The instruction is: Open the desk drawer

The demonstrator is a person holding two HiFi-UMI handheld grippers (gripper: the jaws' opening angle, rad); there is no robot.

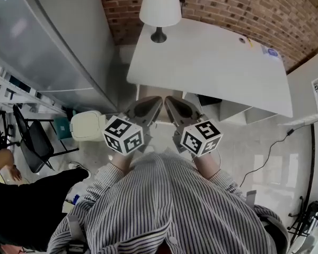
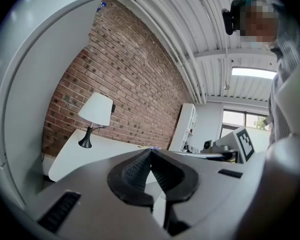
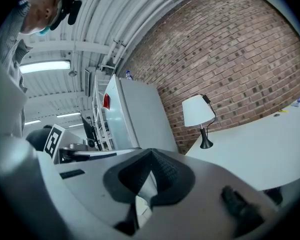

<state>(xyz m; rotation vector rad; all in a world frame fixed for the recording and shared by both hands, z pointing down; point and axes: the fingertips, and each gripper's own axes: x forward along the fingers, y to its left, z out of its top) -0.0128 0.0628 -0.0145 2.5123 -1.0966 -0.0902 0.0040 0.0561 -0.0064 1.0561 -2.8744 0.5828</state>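
Note:
A white desk [image 1: 217,62] stands against the brick wall, with a white lamp [image 1: 160,9] on its far left corner. Below its front edge a white unit [image 1: 230,110] shows; I cannot make out a drawer front or handle. Side by side just before the desk's front edge are my left gripper [image 1: 155,102] and my right gripper [image 1: 171,102], both pointing at it. Each is shut on nothing. In the left gripper view the left gripper's [image 2: 150,150] tips meet in front of the desk top [image 2: 85,154]. In the right gripper view the right gripper's [image 3: 151,151] tips meet too, with the desk [image 3: 260,154] at right.
A tall grey cabinet [image 1: 53,46] stands left of the desk. A white bin [image 1: 87,125] and a black chair [image 1: 34,142] are on the floor at left. A person in black [image 1: 21,205] is at lower left. A cable [image 1: 265,152] runs across the floor at right.

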